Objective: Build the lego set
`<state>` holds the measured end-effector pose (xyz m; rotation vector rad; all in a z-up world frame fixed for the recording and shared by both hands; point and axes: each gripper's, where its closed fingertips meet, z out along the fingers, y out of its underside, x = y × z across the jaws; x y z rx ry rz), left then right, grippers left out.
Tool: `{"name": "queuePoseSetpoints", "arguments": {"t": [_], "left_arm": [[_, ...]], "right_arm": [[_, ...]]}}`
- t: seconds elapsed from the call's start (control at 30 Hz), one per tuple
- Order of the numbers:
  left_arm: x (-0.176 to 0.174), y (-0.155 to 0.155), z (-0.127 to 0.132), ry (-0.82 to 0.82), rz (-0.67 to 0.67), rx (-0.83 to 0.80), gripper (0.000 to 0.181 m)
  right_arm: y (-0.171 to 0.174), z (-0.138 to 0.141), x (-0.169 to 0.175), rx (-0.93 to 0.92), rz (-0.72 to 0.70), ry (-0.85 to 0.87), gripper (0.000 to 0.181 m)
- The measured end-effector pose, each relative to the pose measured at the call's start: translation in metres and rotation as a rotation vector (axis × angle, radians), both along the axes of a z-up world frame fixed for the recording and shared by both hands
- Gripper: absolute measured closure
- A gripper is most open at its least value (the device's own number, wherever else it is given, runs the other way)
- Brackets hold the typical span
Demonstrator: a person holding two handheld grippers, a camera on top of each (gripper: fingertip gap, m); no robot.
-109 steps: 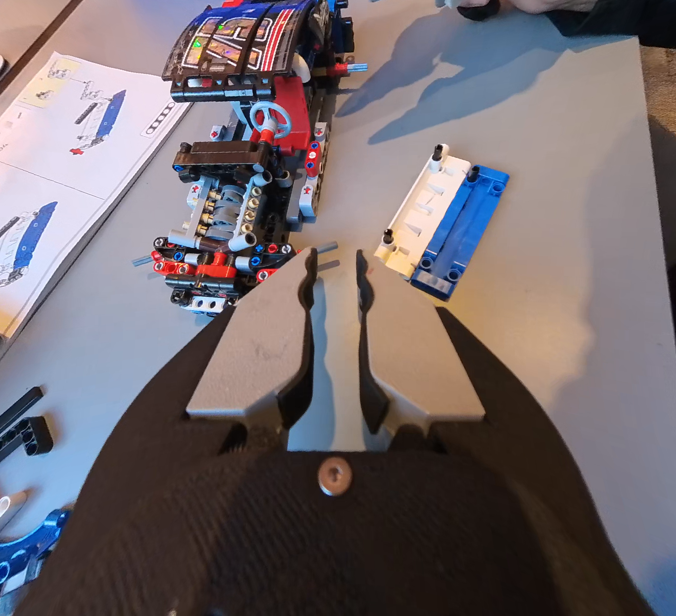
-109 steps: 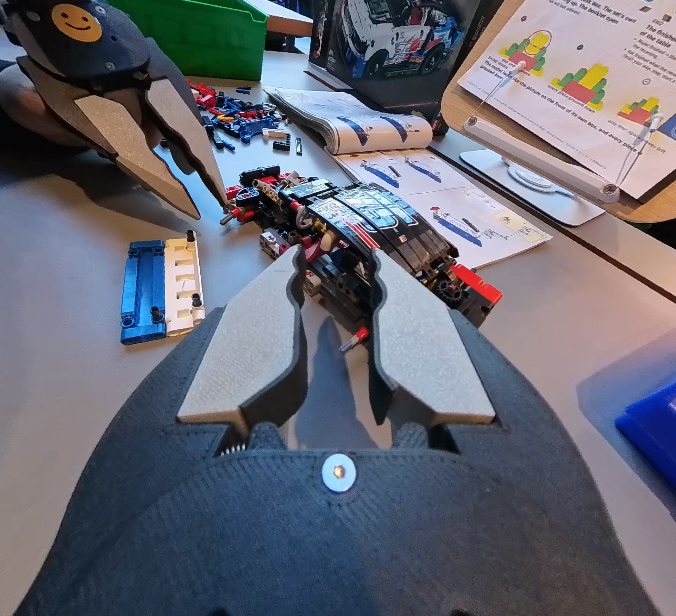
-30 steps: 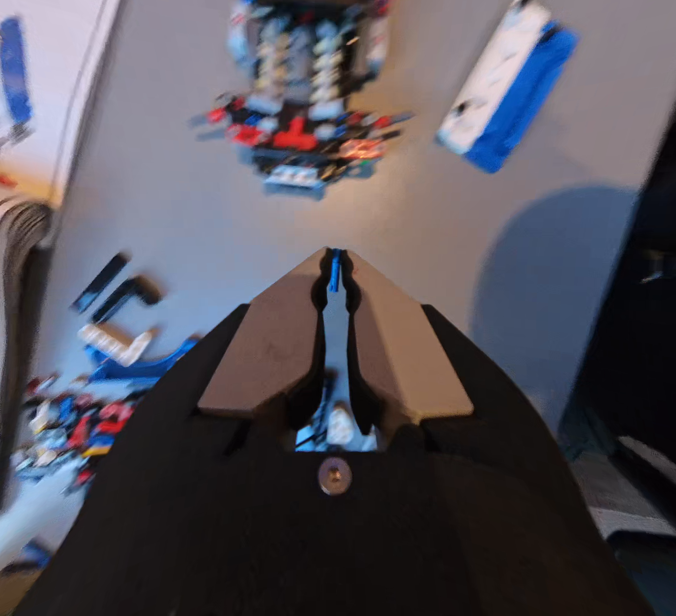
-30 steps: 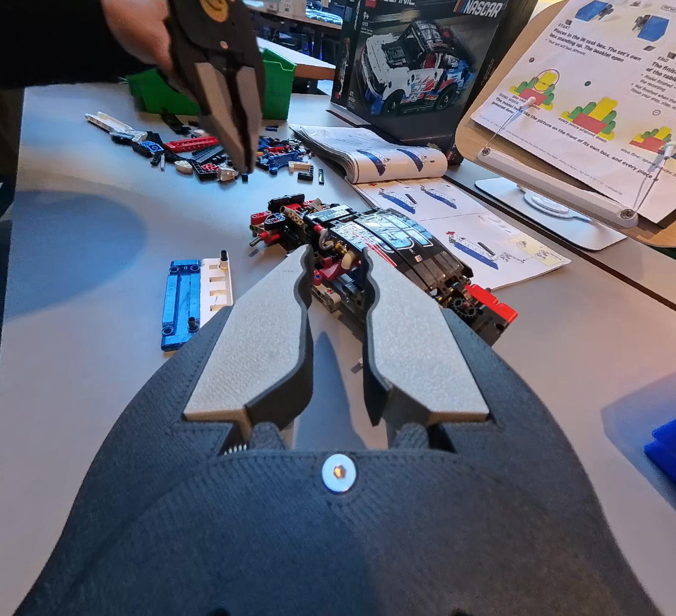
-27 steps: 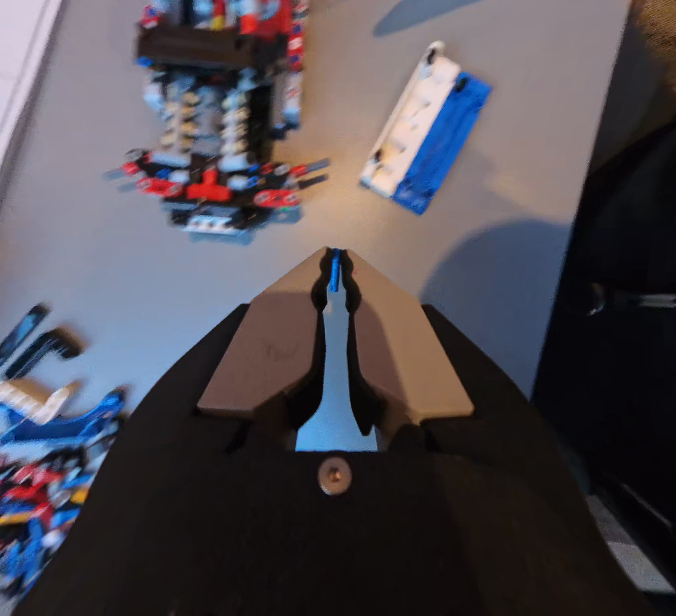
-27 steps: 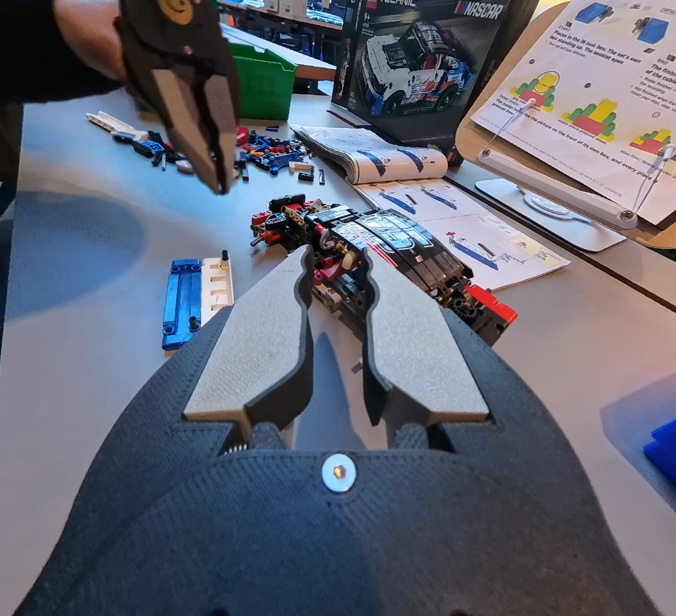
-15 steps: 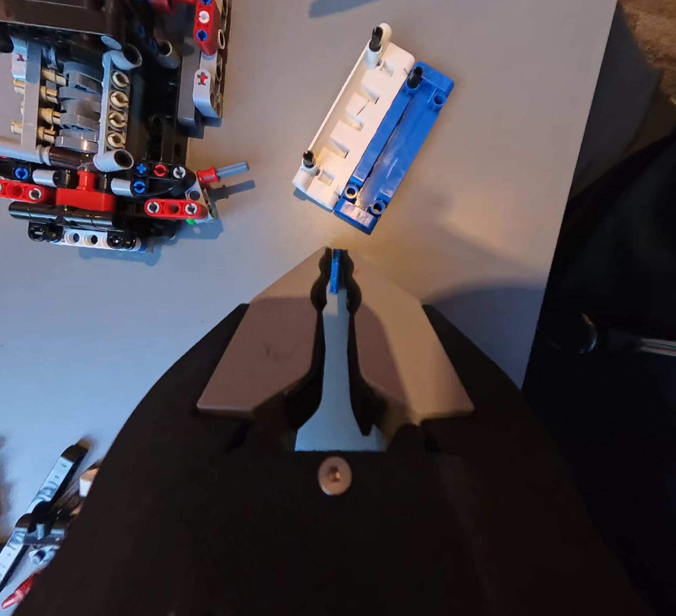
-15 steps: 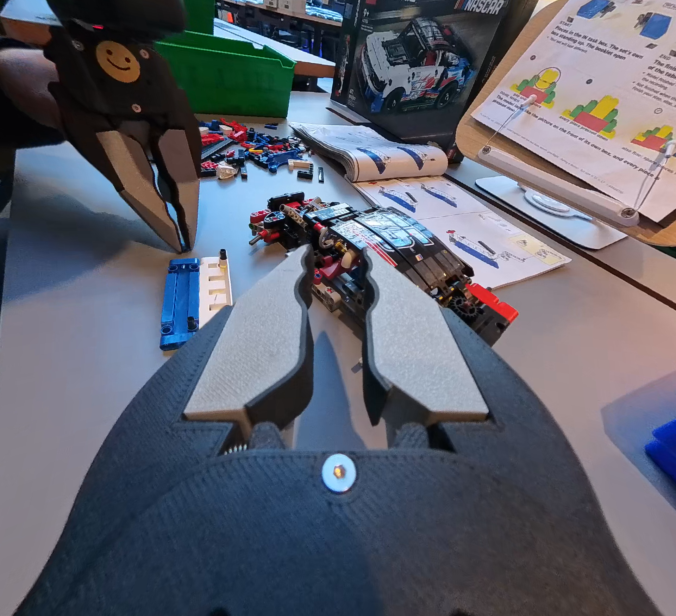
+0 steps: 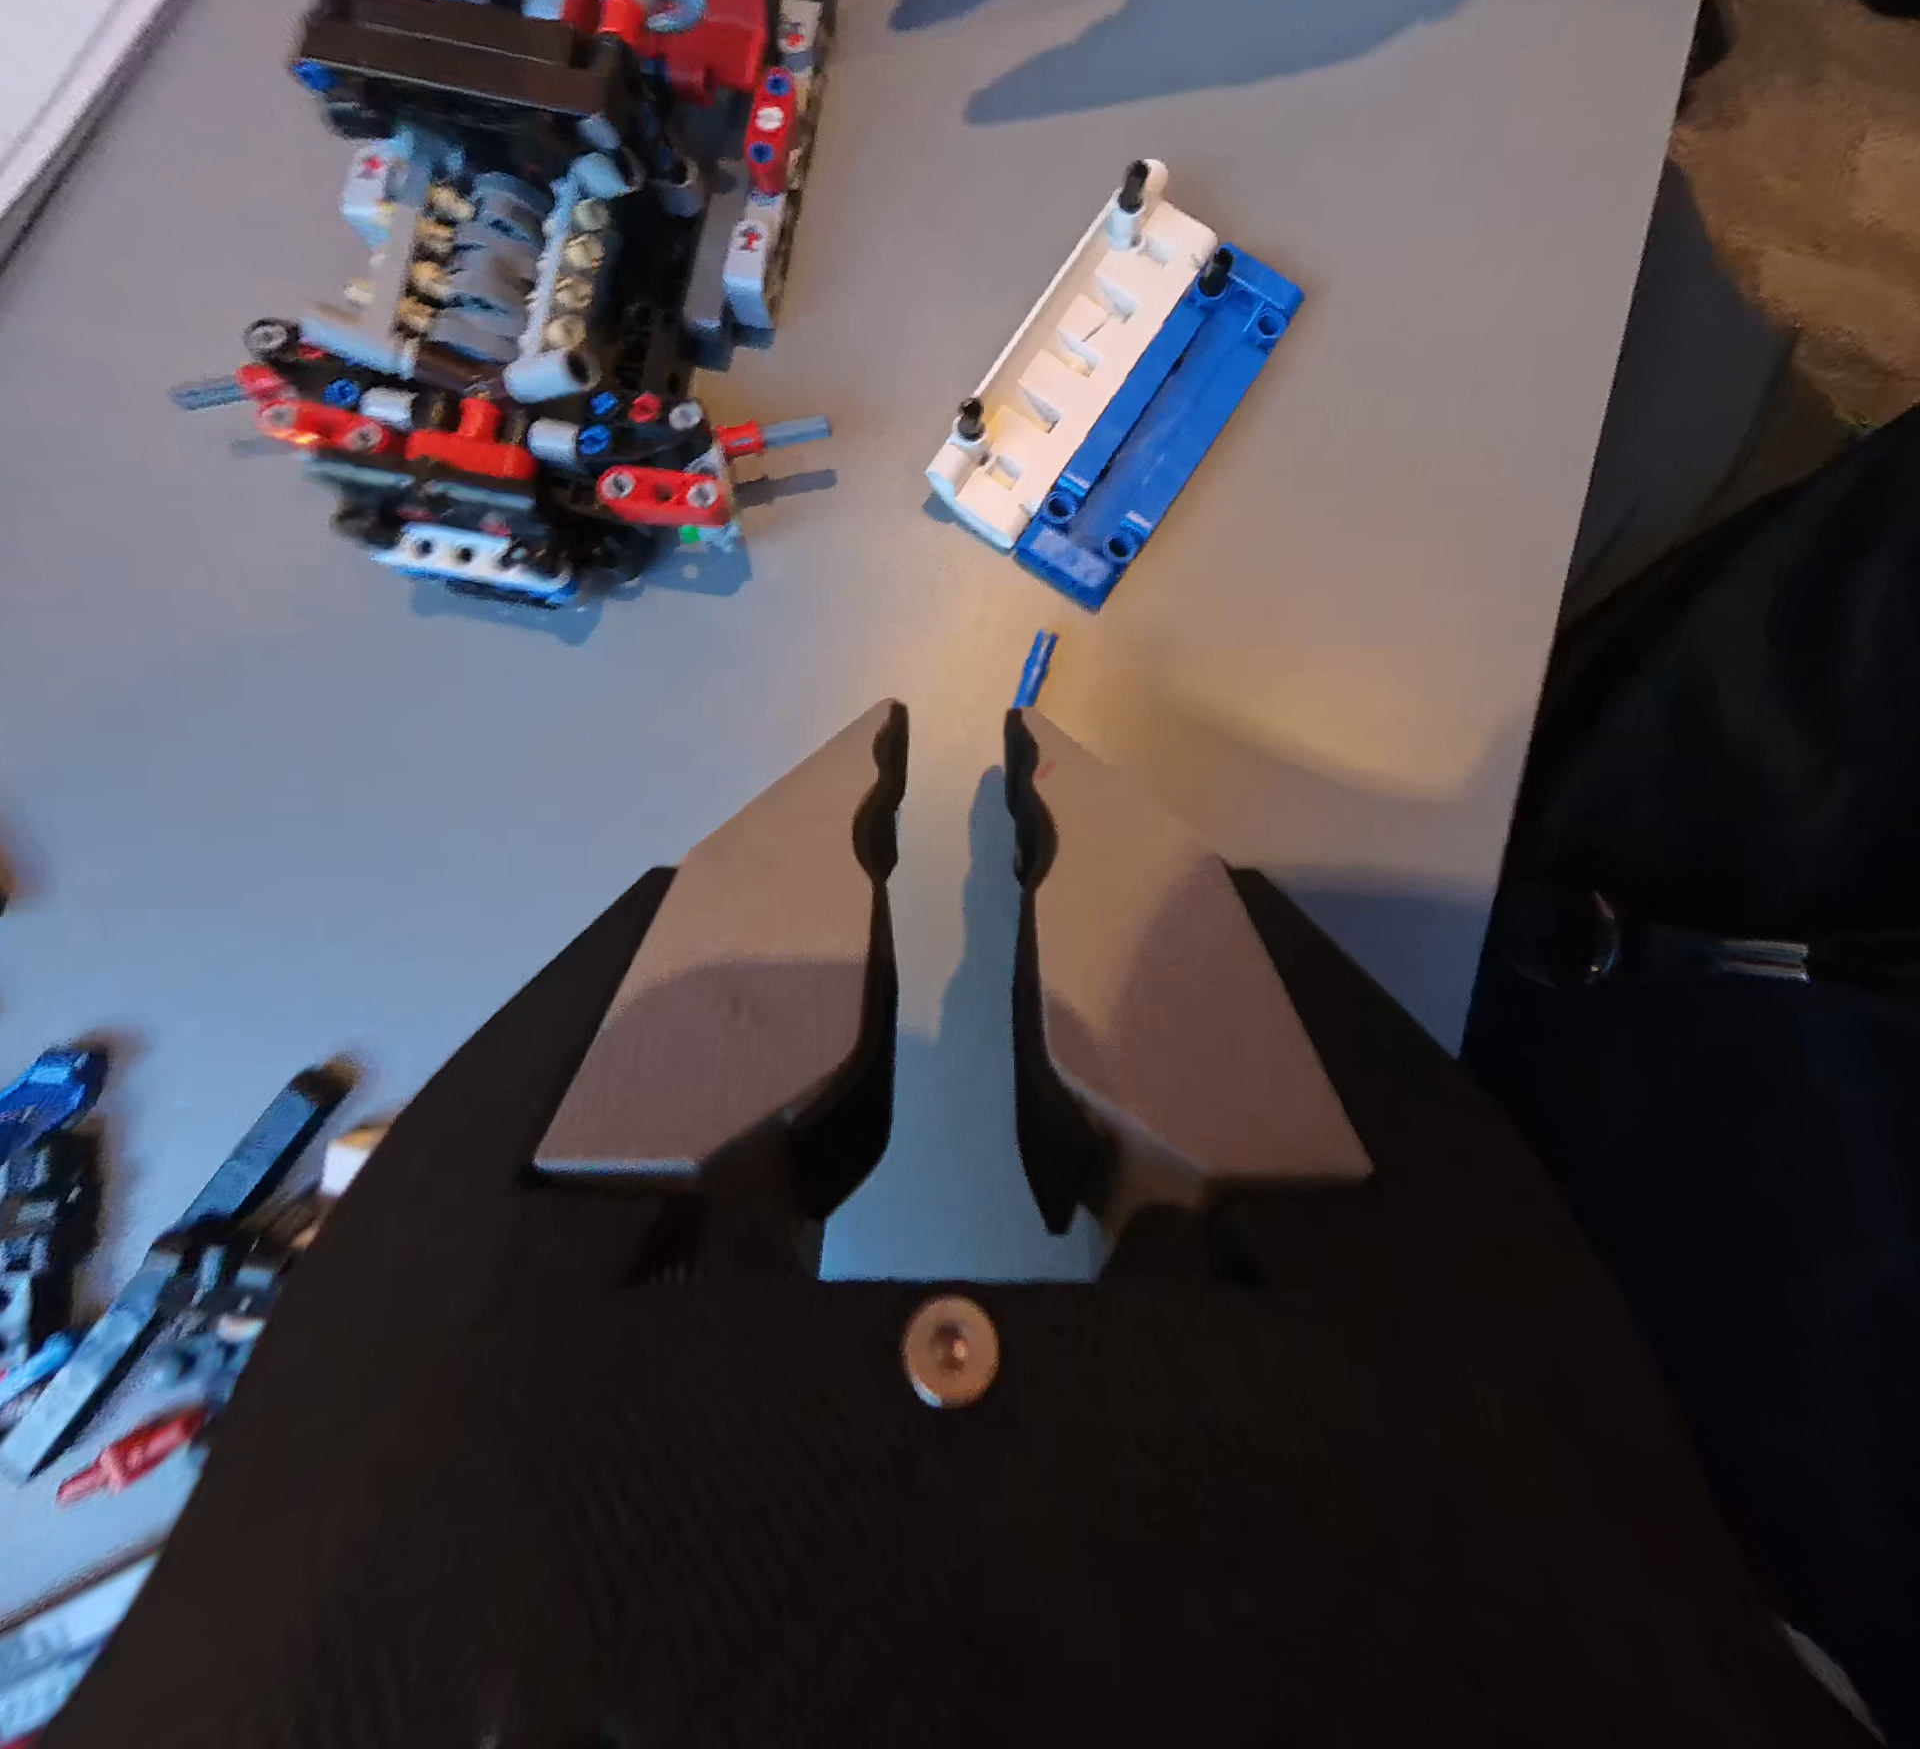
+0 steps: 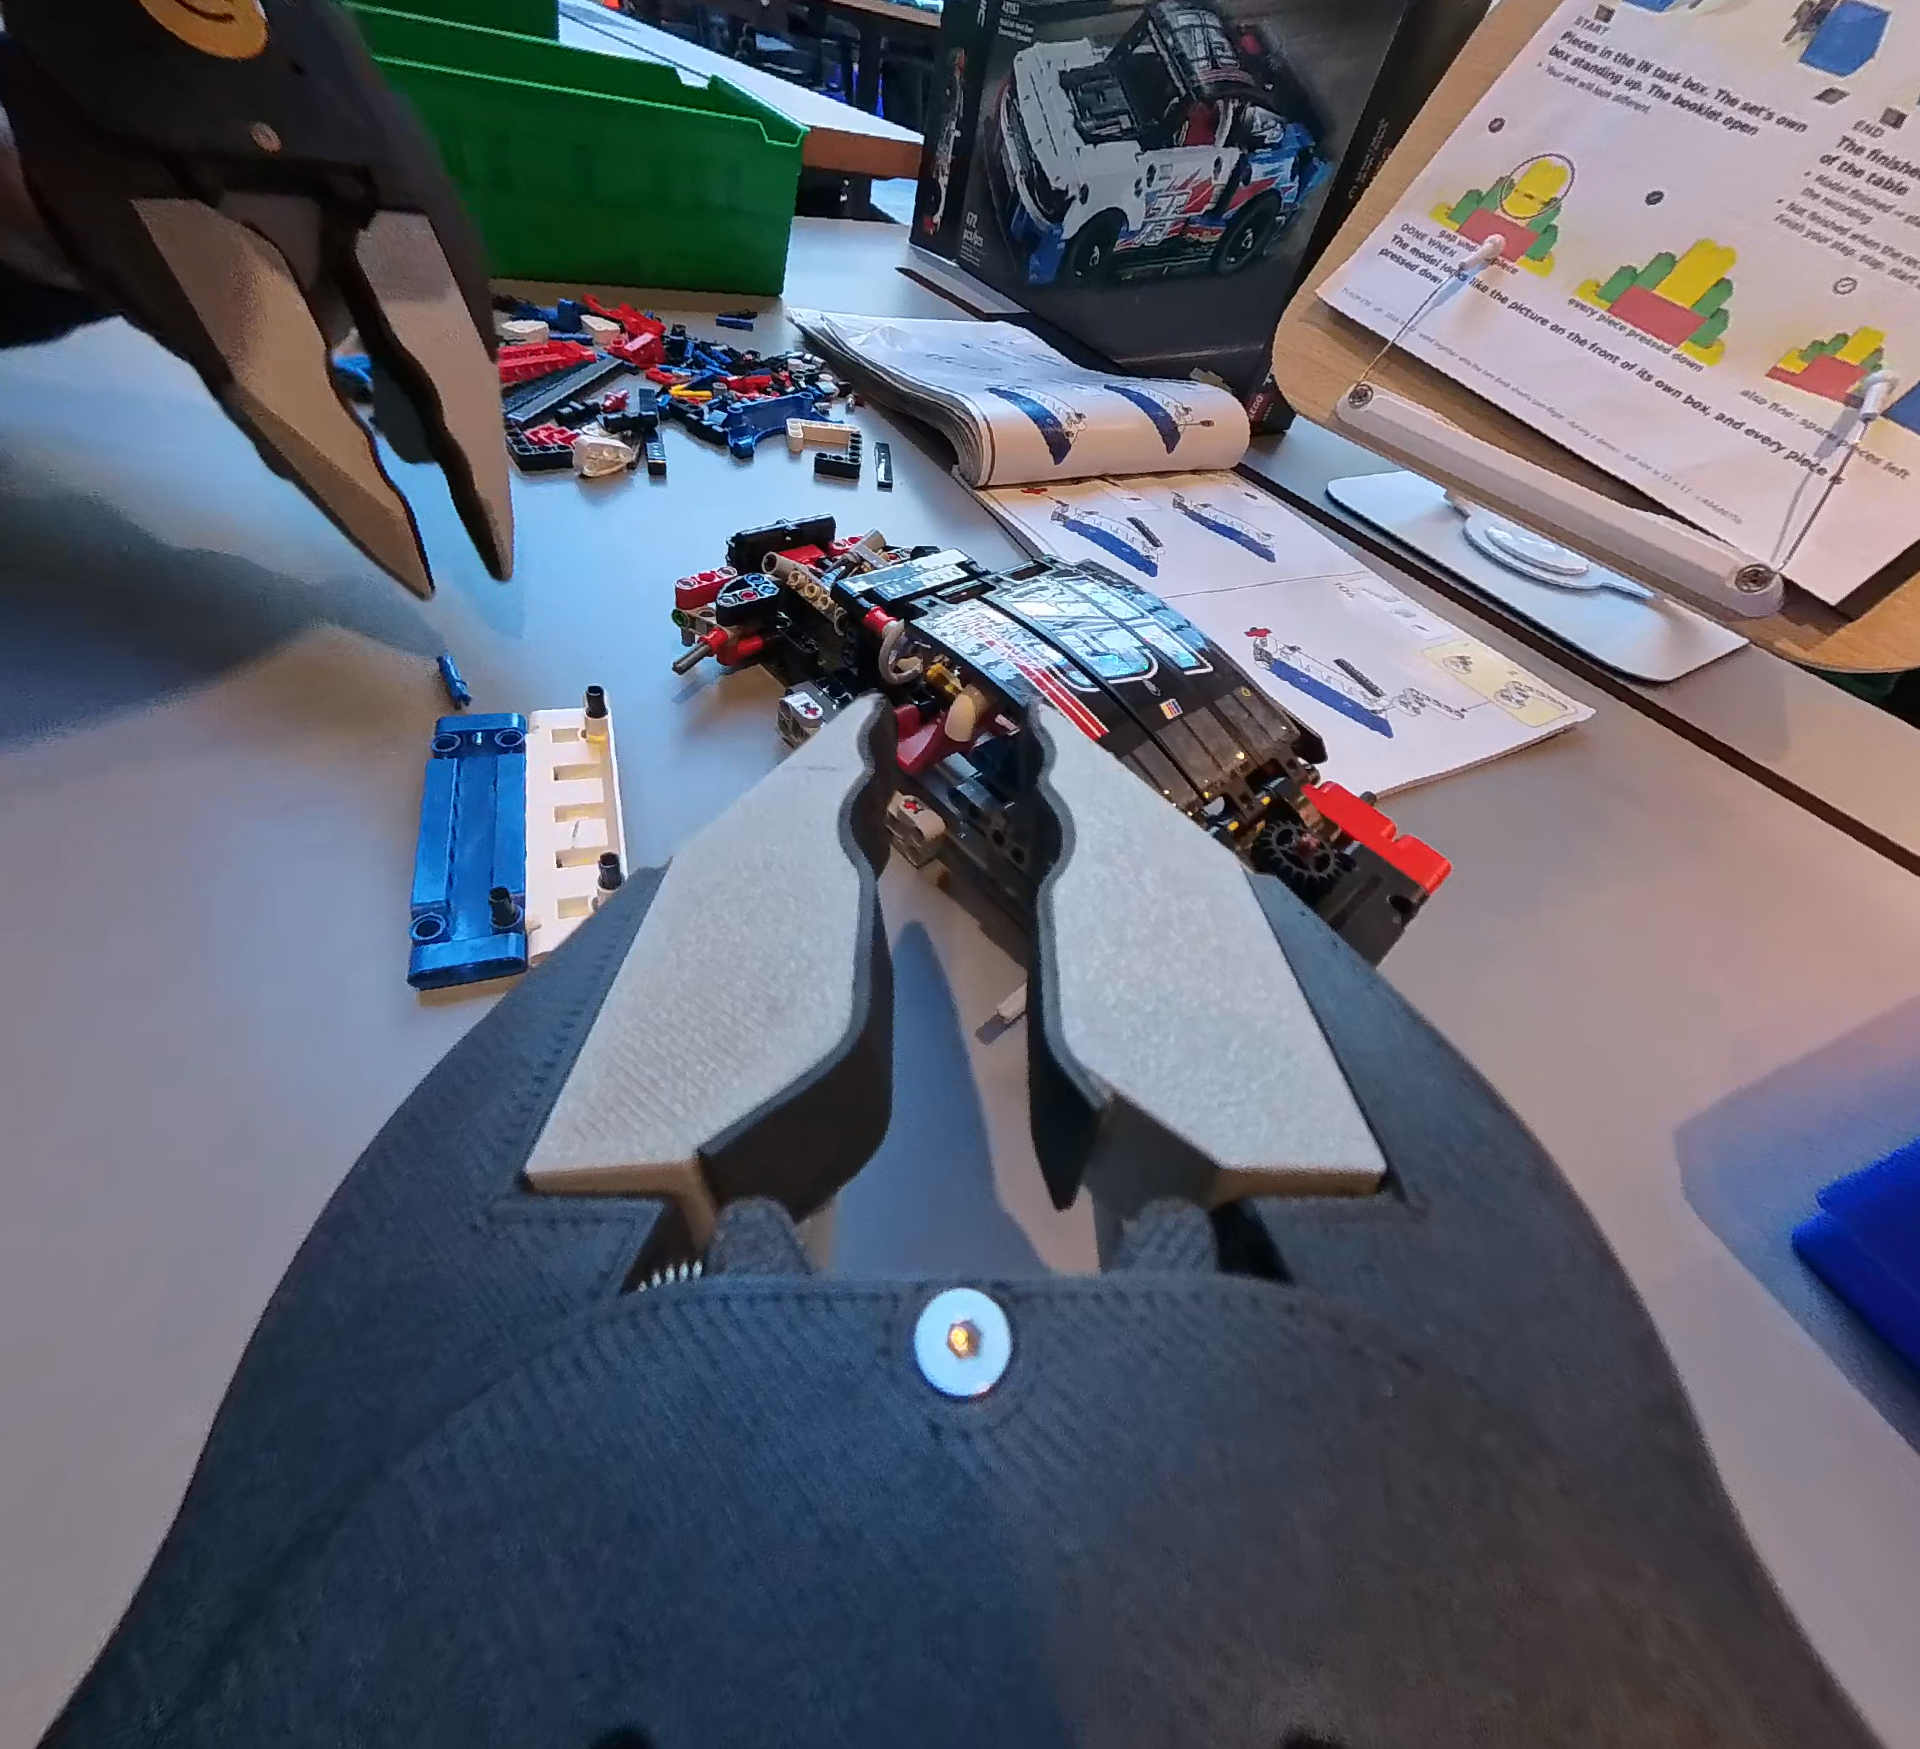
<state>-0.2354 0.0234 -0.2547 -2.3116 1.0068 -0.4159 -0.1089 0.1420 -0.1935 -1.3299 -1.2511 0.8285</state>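
Observation:
The half-built lego car stands on the grey table; in the right wrist view the car lies just past my right gripper, which is open and empty. A white-and-blue panel assembly lies right of the car, and it also shows in the right wrist view. A small blue pin lies on the table just below the panel, also seen in the right wrist view. My left gripper is open and empty just behind the pin; in the right wrist view it hovers above the pin.
A pile of loose lego parts lies by the green bin. The open instruction booklet, the set's box and a stand with an instruction sheet are behind the car. The table edge runs right of the panel. Tip to tip, the grippers are about 20 cm apart.
My left gripper carried the blue pin from the parts pile to the panel assembly, opened and let it go on the table. The right gripper has stayed still.

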Motion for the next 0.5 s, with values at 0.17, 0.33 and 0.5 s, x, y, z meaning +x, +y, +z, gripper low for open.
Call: {"name": "queuePoseSetpoints", "arguments": {"t": [0.17, 0.33, 0.5], "left_arm": [[-0.057, -0.001, 0.005, 0.039, 0.151, 0.068, 0.167], [-0.147, -0.002, 0.025, 0.055, 0.393, 0.115, 0.169], [-0.210, 0.007, 0.055, 0.101, 0.517, 0.179, 0.170]], "right_arm": [[0.002, 0.000, 0.001, -0.003, -0.011, 0.003, 0.161], [0.004, -0.001, 0.000, 0.000, -0.019, -0.005, 0.162], [0.009, -0.003, 0.001, -0.002, -0.043, -0.013, 0.162]]}}
